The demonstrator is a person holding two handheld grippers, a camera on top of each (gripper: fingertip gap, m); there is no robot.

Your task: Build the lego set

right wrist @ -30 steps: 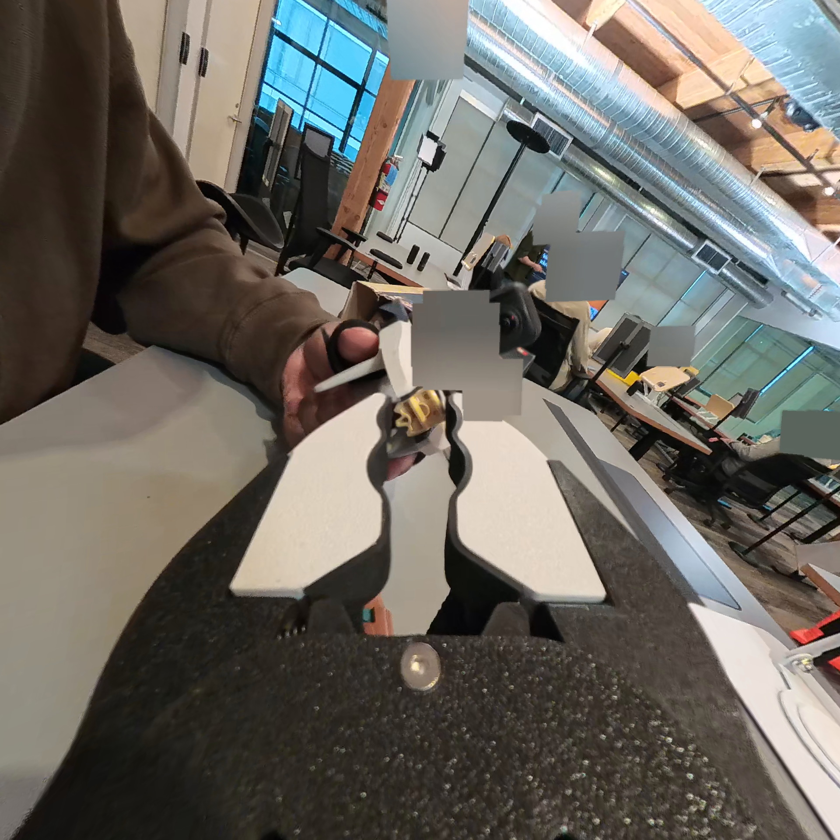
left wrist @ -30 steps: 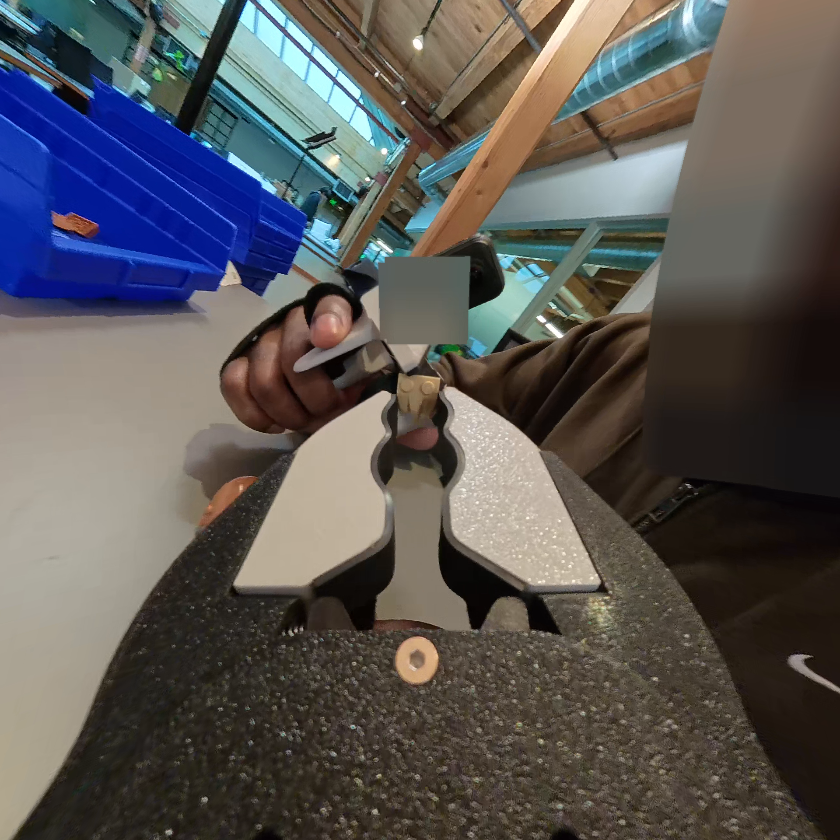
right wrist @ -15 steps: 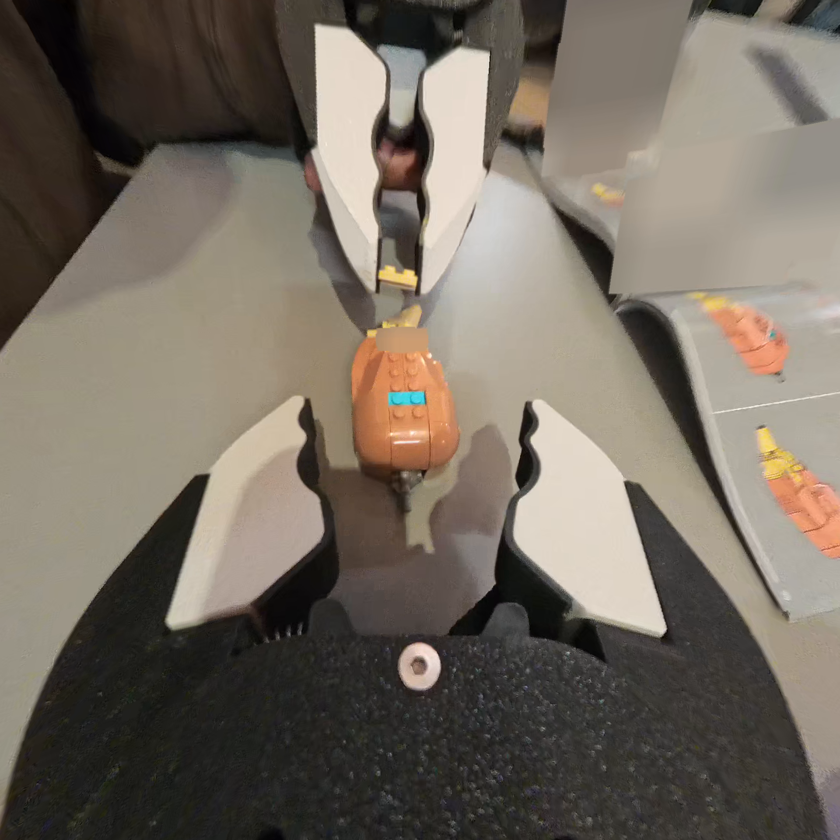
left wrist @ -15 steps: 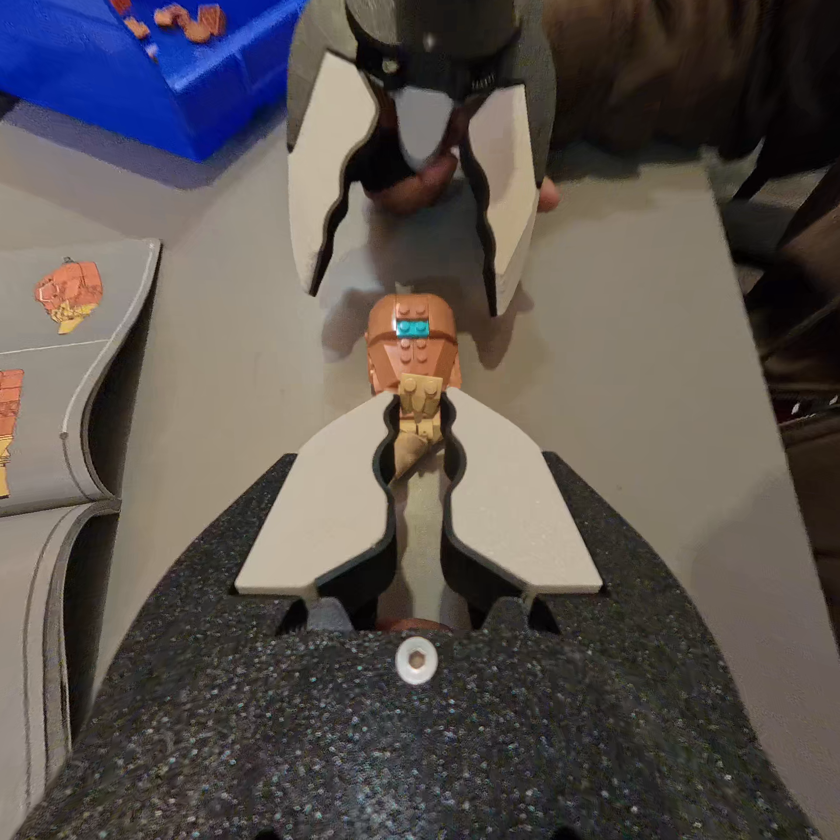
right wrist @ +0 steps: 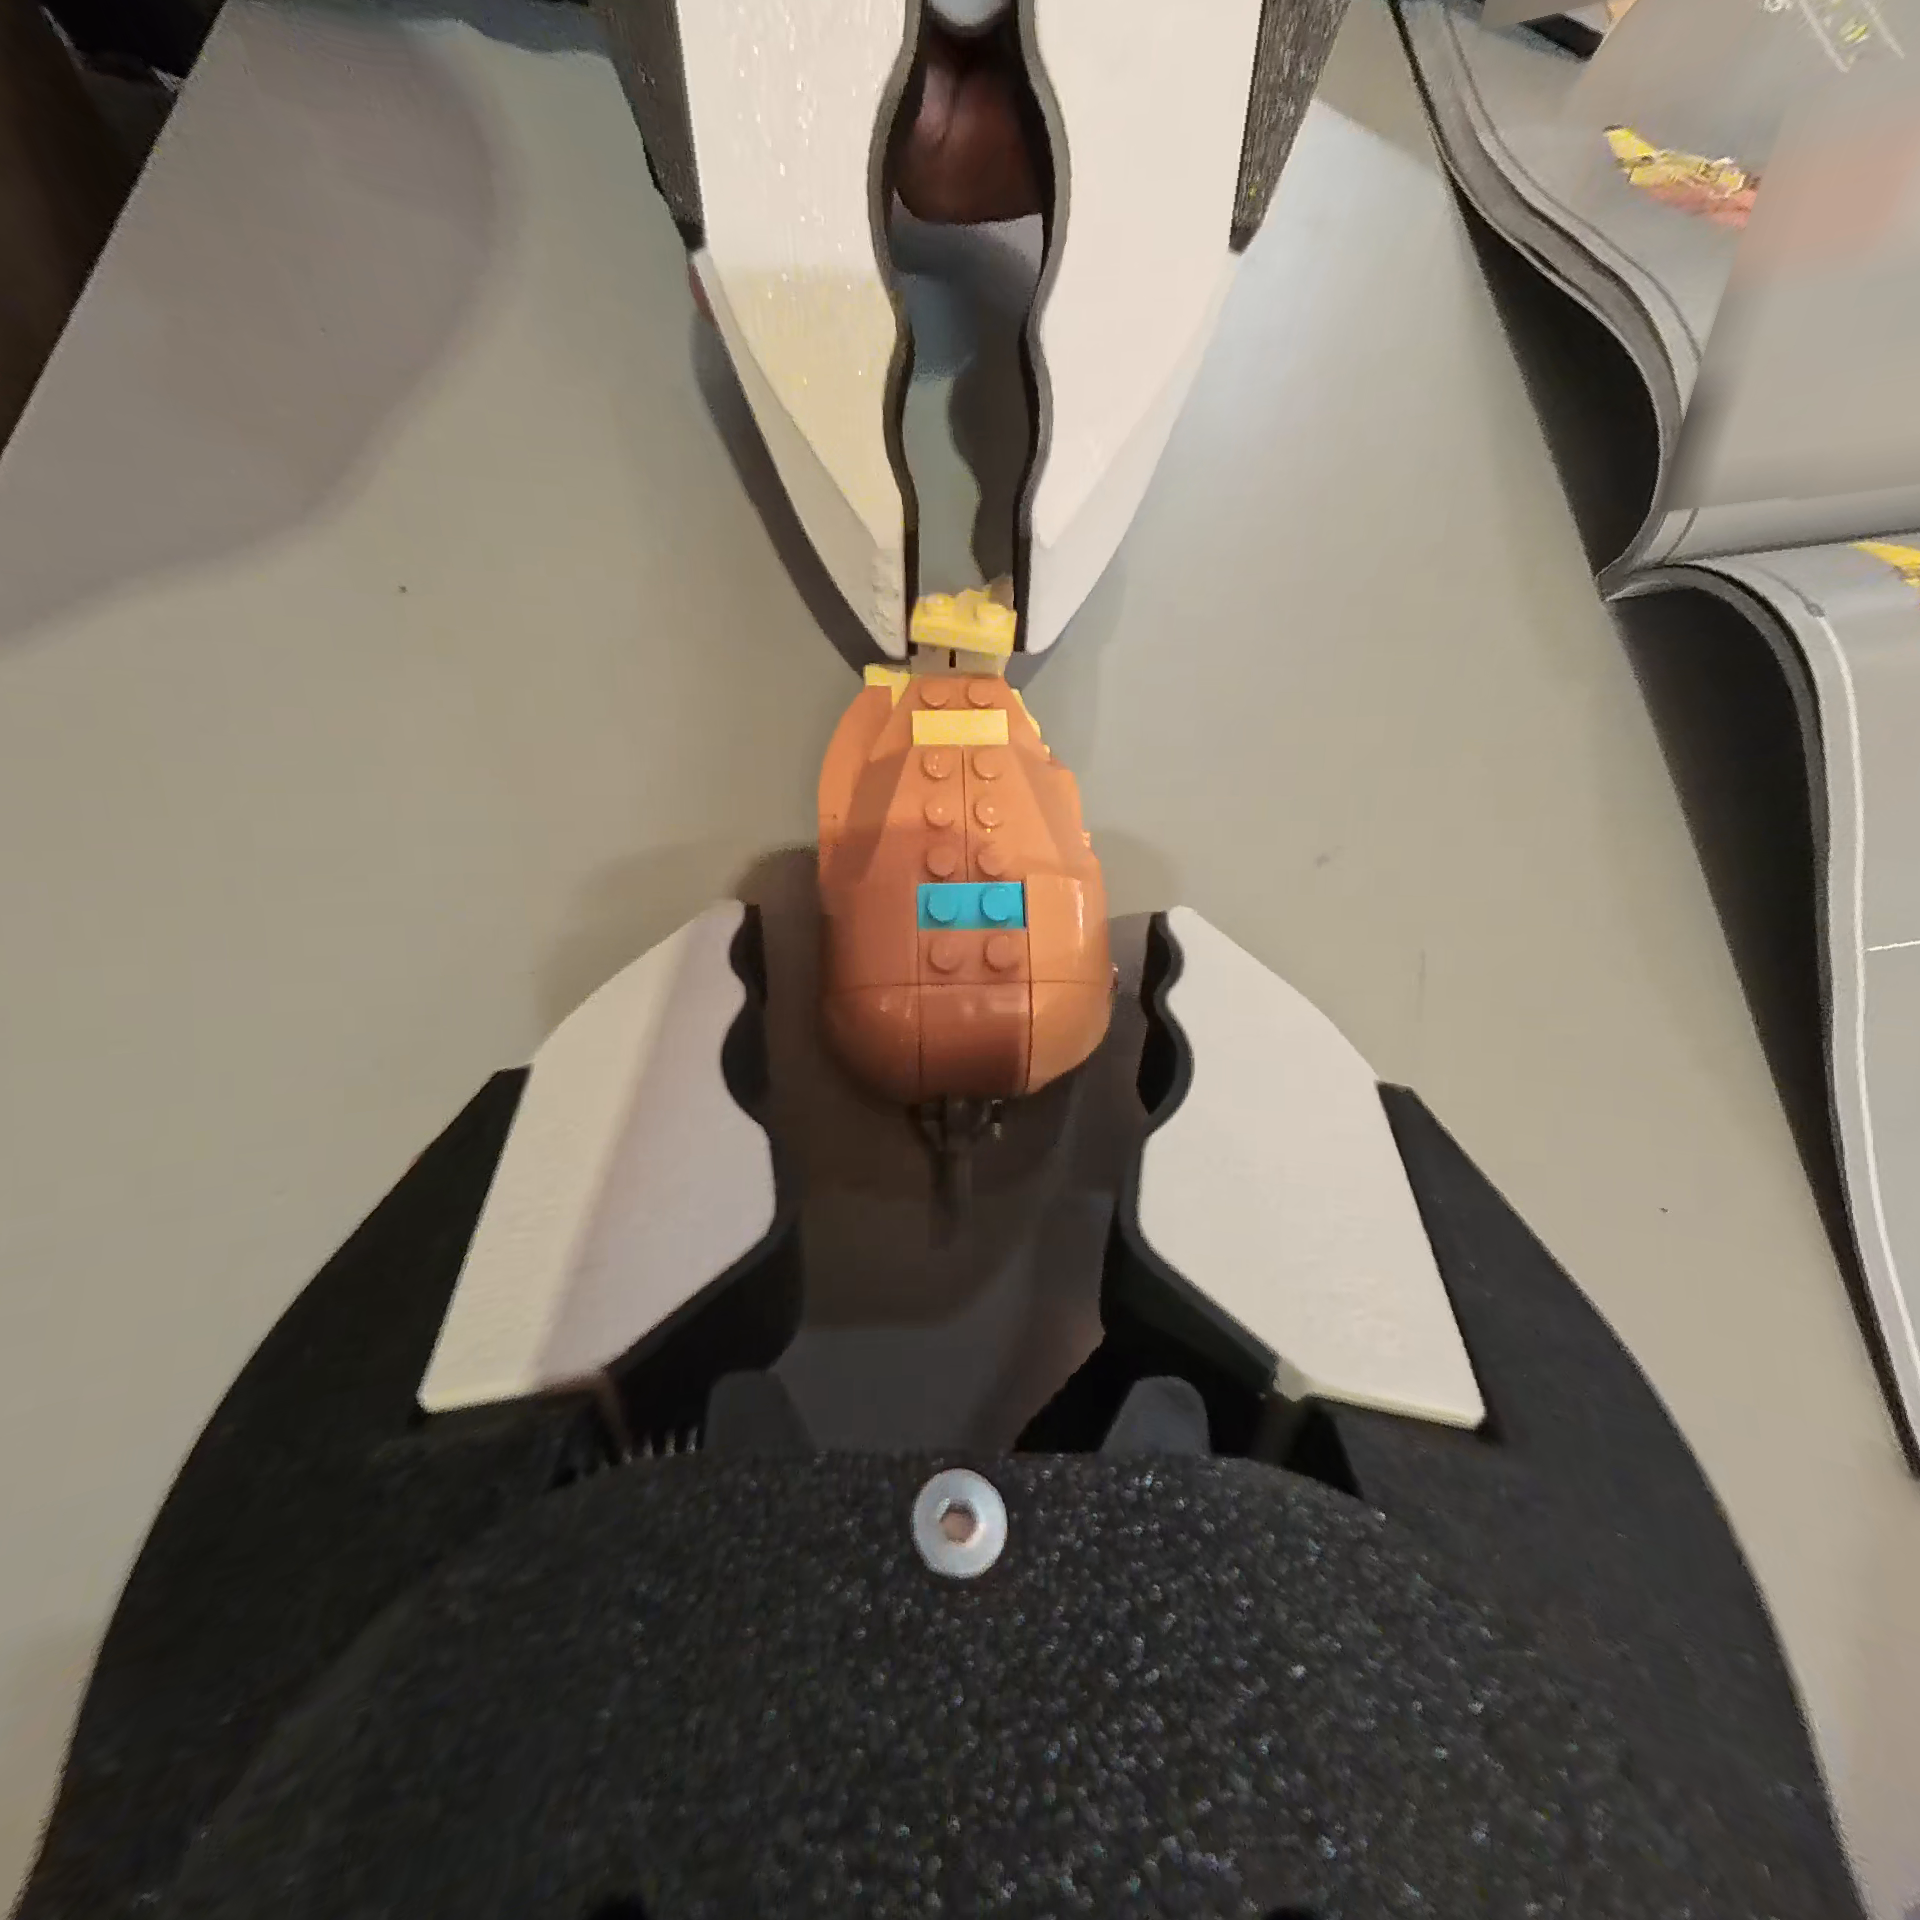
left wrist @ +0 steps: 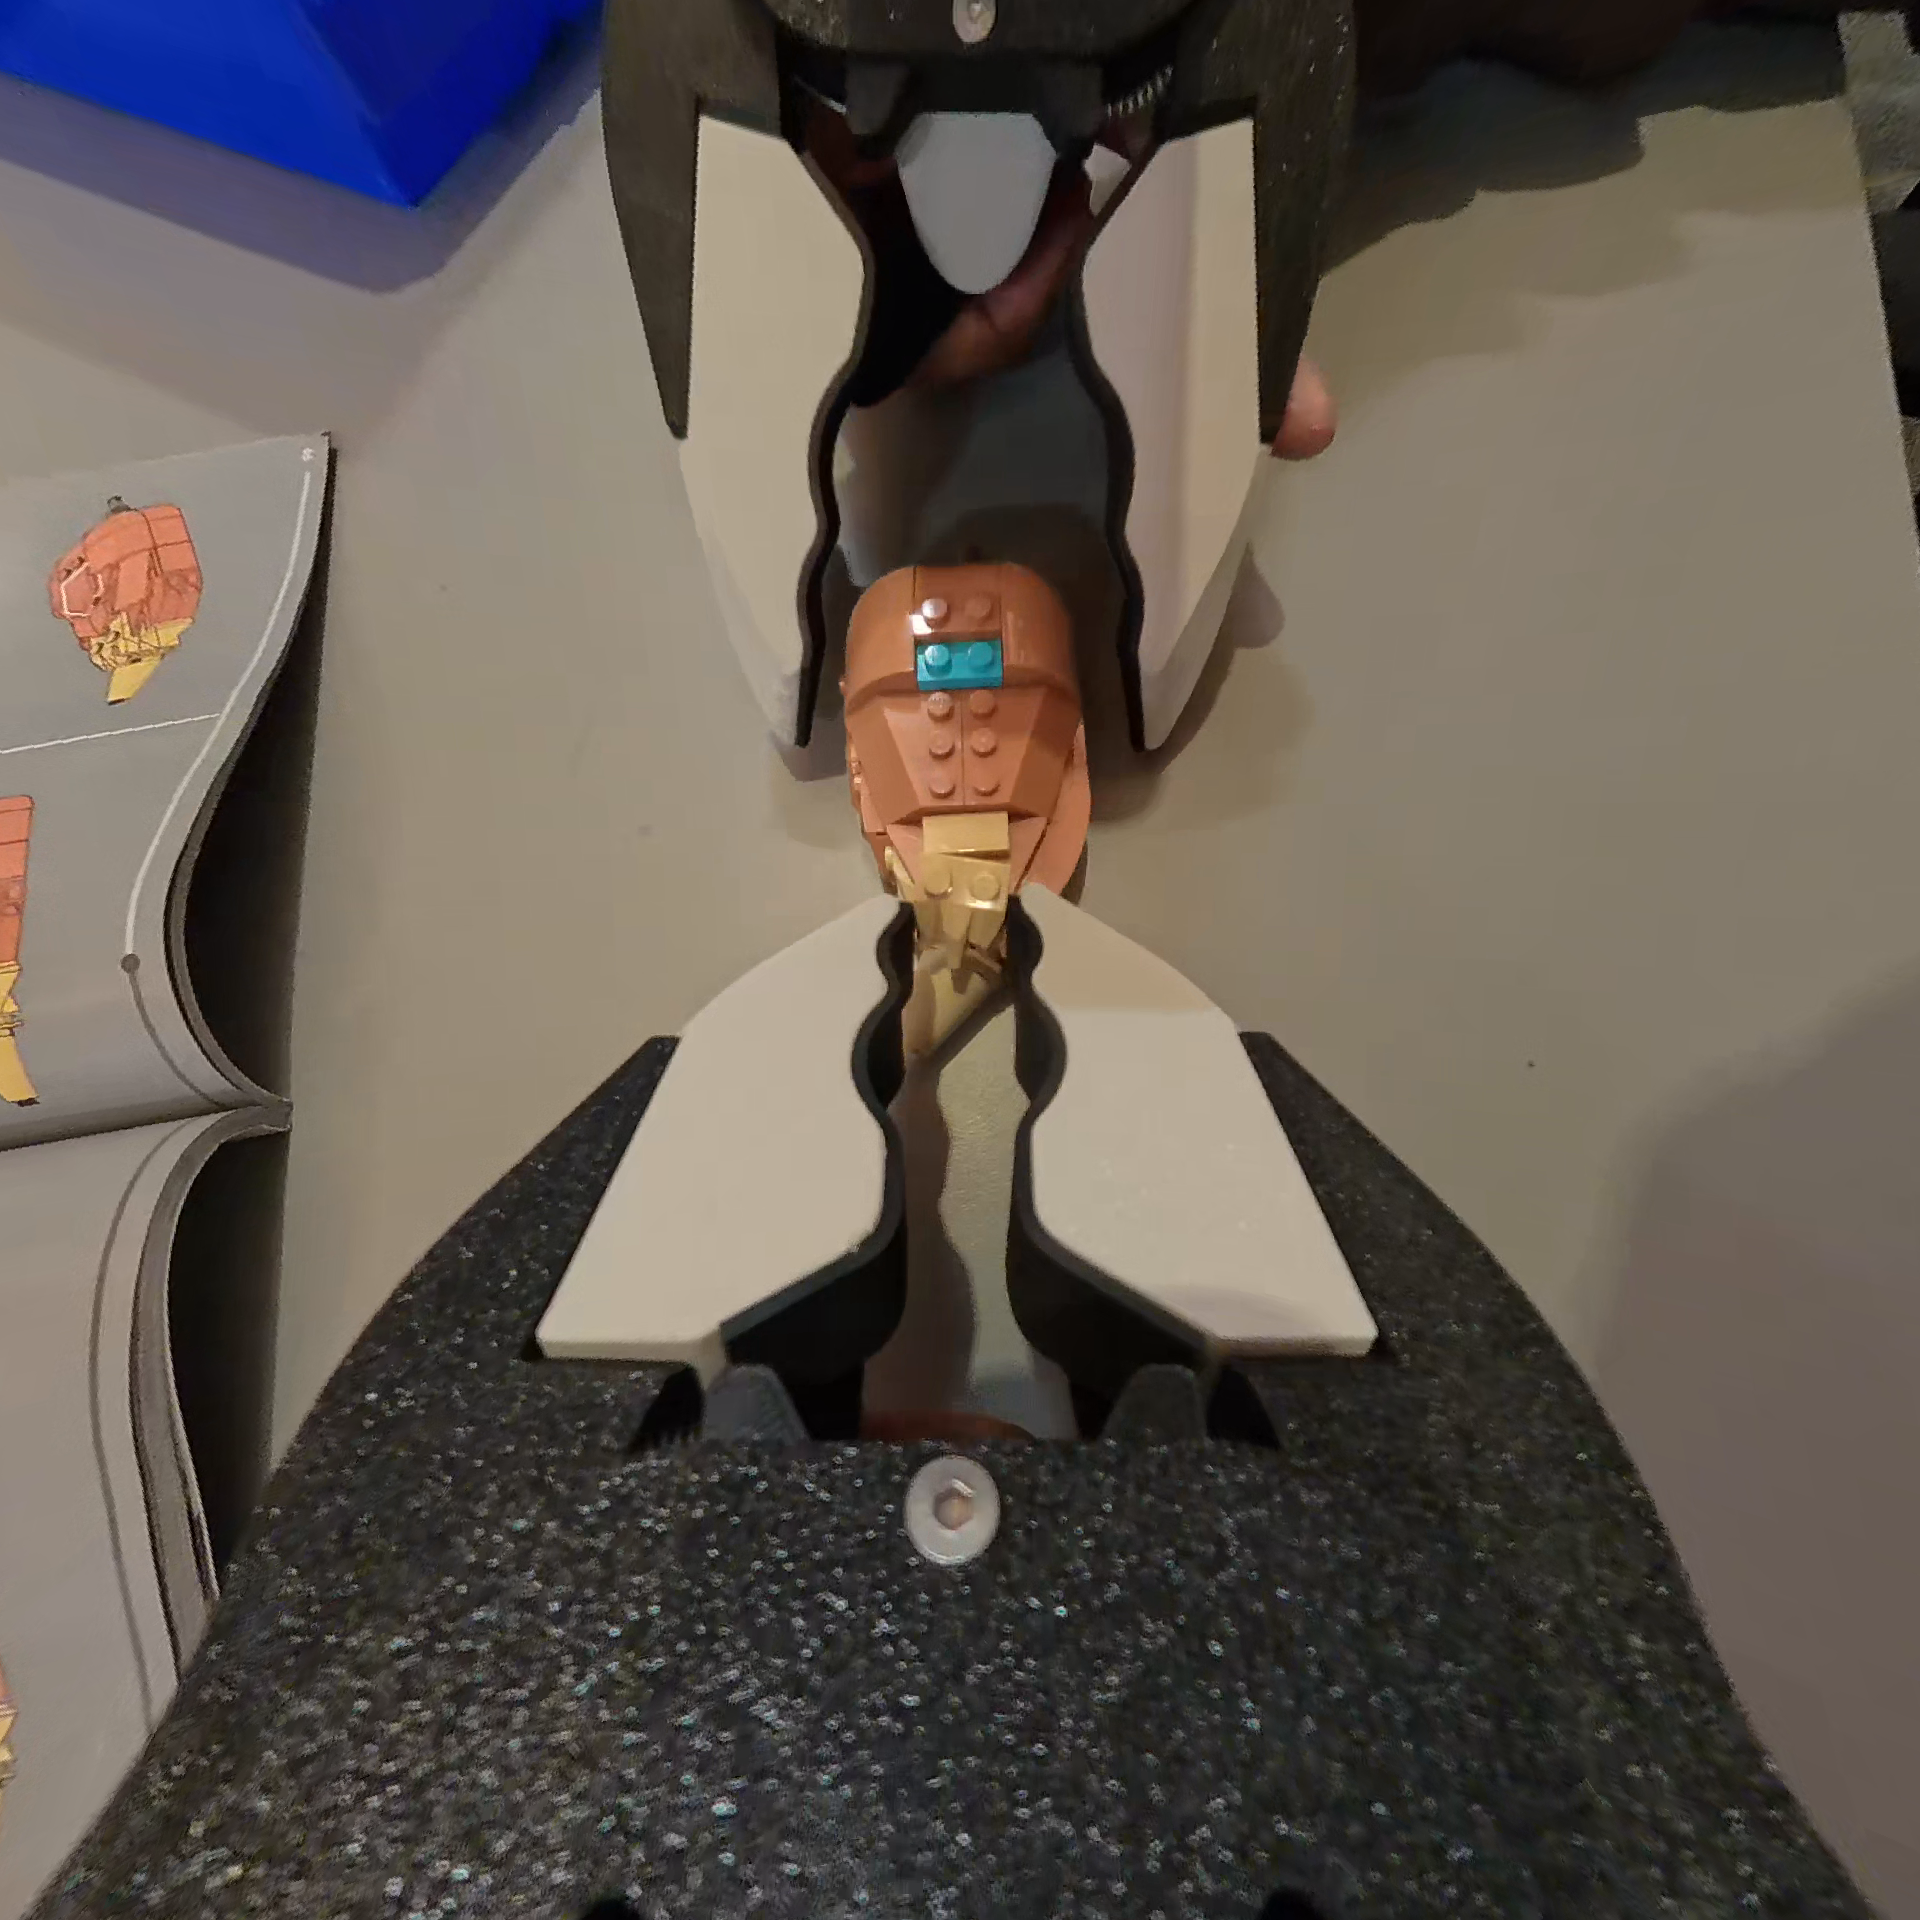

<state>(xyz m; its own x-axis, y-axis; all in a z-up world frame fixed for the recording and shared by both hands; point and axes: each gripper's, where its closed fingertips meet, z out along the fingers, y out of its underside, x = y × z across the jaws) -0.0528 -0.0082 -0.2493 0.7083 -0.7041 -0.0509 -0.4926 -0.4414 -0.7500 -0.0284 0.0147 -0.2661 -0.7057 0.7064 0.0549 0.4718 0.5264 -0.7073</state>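
Tan pieces (left wrist: 956, 914) at the brown lego model's (left wrist: 961, 717) tip sit pinched in my left tool (left wrist: 956, 914), my right tool (right wrist: 951, 977) gapes empty around its rounded end on the table (left wrist: 1507, 831), and I judge an off-centre closing could snap the tip off.

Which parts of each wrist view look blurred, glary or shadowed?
Left wrist view: the brown lego model is sharp, with a small glare spot near its teal plate; the blue bin corner is soft. Right wrist view: the right gripper is slightly smeared, and the model casts shadow onto the table between its fingers.
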